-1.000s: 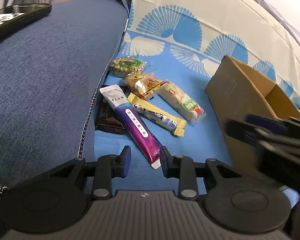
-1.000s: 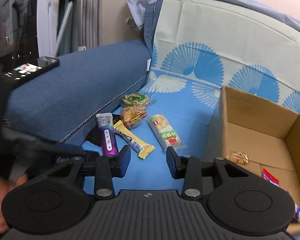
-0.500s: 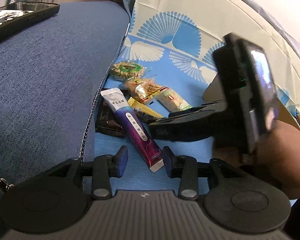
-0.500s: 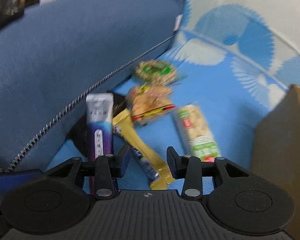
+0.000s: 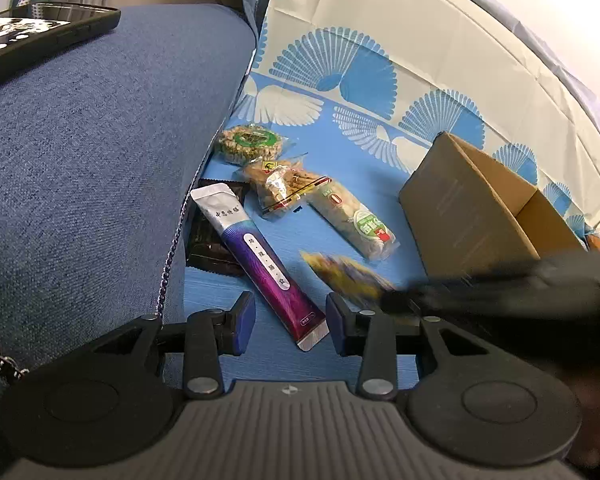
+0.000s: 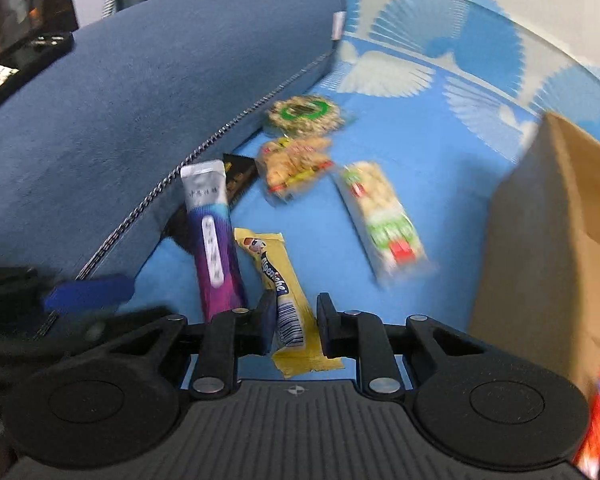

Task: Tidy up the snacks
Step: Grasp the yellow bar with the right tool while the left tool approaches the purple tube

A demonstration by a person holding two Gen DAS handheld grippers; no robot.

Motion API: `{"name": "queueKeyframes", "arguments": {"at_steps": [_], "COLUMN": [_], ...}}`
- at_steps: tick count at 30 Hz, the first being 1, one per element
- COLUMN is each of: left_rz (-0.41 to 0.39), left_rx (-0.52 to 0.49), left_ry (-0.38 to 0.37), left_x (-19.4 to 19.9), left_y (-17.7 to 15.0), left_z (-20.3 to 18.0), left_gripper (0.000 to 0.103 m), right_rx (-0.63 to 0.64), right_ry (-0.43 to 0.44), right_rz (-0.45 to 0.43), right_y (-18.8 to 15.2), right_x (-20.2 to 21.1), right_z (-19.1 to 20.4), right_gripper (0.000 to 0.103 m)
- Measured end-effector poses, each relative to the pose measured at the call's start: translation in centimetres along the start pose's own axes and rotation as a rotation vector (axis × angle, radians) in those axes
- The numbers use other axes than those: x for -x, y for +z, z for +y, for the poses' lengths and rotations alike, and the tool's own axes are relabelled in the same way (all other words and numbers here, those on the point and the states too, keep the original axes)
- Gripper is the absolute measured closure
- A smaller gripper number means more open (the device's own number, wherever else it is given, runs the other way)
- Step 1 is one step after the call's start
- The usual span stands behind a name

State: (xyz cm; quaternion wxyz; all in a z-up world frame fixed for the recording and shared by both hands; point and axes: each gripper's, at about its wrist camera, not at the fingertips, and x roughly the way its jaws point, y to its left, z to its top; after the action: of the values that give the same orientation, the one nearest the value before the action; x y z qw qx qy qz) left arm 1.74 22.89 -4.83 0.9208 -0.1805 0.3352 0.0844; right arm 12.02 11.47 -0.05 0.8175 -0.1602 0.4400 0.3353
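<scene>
Right wrist view shows the right gripper (image 6: 292, 326) with its jaws closing around the lower end of the yellow bar (image 6: 278, 280); the wrapper sits between the pads, though the blur hides whether both press on it. The grip is near the bar's tail, so the slick wrapper could slip or swing on the way to the cardboard box (image 6: 548, 248) at three o'clock. The purple tube (image 6: 214, 240) lies just beside the bar at nine o'clock and could get dragged along. The left gripper (image 5: 290, 322) hovers with half-wide, empty jaws over the tube's end. A second ago the right jaws stood wider, farther from the snacks, and the bar lay untouched.
</scene>
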Motion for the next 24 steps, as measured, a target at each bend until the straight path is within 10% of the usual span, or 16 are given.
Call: {"name": "queueKeyframes", "arguments": {"at_steps": [24], "left_rz": [0.032], "left_rx": [-0.013], "left_ry": [0.047], "left_x": [-1.2], "left_y": [0.2], "left_z": [-0.3], "left_gripper": [0.057], "right_rx": [-0.034], "right_ry": [0.040], "right_rz": [0.034], "right_y": [-8.0], "right_x": [0.3], "right_z": [1.3], "right_gripper": [0.078]}}
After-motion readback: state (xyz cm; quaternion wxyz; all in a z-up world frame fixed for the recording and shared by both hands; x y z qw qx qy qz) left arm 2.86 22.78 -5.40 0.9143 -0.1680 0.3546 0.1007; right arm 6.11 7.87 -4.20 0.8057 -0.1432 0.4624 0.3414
